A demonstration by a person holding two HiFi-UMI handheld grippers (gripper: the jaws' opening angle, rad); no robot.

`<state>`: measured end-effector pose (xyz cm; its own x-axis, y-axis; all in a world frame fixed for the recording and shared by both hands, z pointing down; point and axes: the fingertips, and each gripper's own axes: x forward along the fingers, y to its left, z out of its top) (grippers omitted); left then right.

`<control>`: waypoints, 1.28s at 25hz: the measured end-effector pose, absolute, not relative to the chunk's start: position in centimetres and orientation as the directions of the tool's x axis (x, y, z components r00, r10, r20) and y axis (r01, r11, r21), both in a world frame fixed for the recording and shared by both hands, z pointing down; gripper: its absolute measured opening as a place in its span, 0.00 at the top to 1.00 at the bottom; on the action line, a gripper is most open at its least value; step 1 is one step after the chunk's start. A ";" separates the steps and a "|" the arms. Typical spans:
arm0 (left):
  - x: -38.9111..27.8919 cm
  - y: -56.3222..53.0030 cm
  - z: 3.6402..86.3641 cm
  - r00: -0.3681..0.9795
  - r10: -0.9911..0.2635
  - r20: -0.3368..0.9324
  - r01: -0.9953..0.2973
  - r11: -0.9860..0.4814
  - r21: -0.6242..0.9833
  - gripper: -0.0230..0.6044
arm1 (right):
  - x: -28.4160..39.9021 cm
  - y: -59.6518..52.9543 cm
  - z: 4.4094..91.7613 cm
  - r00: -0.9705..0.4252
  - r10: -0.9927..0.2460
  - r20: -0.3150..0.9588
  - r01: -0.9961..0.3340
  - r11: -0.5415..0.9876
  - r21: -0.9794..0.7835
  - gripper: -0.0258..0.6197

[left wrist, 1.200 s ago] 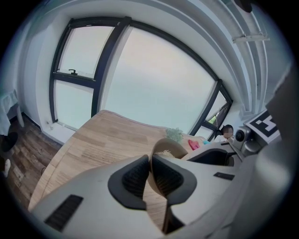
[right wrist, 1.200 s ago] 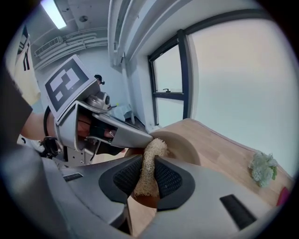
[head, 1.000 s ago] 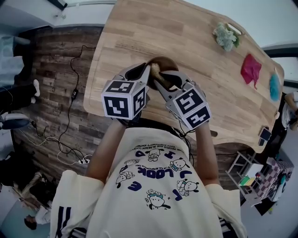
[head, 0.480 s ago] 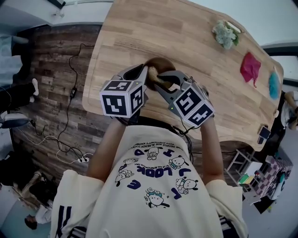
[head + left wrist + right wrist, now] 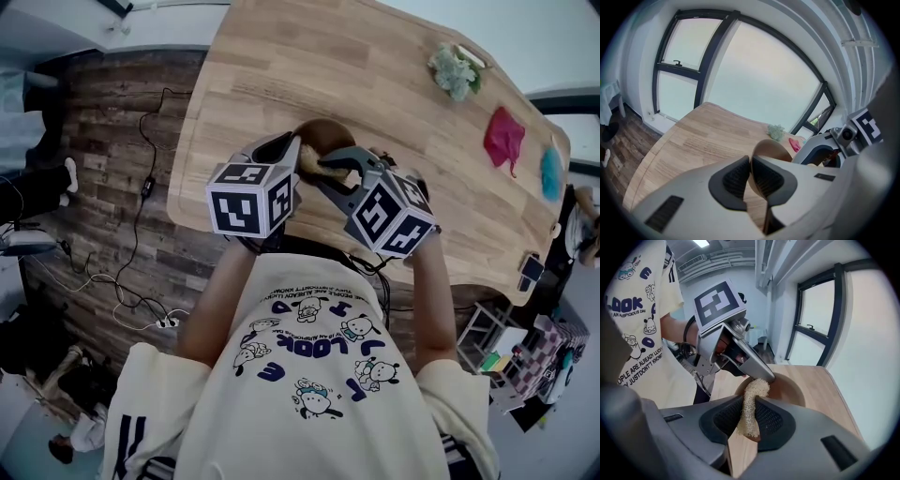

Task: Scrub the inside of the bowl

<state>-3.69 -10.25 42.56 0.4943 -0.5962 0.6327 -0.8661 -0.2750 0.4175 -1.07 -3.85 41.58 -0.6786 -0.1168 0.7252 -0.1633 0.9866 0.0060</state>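
A brown wooden bowl (image 5: 325, 134) sits on the table near its front edge. My left gripper (image 5: 292, 155) is shut on the bowl's near rim; in the left gripper view its pads (image 5: 736, 180) pinch the thin wall of the bowl (image 5: 772, 149). My right gripper (image 5: 323, 171) is shut on a pale loofah scrubber (image 5: 751, 408). The scrubber's free end reaches over the rim into the bowl (image 5: 794, 391), right beside the left gripper's fingers (image 5: 754, 364). In the head view the gripper bodies hide most of the bowl.
The wooden table (image 5: 309, 56) ends just under the grippers. At its far right lie a green scrub pad (image 5: 455, 73), a red cloth (image 5: 504, 139) and a blue cloth (image 5: 553, 174). A phone (image 5: 532, 273) rests at the right edge. Cables (image 5: 141, 216) run over the floor on the left.
My right gripper has rolled and shifted a little to the right with the scrubber in it. The left gripper and the bowl have stayed put.
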 end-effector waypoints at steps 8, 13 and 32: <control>-3.4 -9.5 43.3 0.506 -0.541 0.671 -0.862 -0.332 0.382 0.89 | -1.1 -1.3 42.9 -0.591 0.009 0.807 0.082 0.995 0.049 0.84; -3.0 -9.0 43.5 0.536 -0.500 0.680 -0.841 -0.382 0.382 0.89 | -0.9 -0.6 43.3 -0.543 0.046 0.839 0.157 0.987 0.047 0.84; -2.1 -7.9 43.4 0.617 -0.325 0.717 -0.721 -0.599 0.349 0.88 | -0.6 0.6 44.9 -0.439 0.014 0.898 0.340 0.928 0.152 0.84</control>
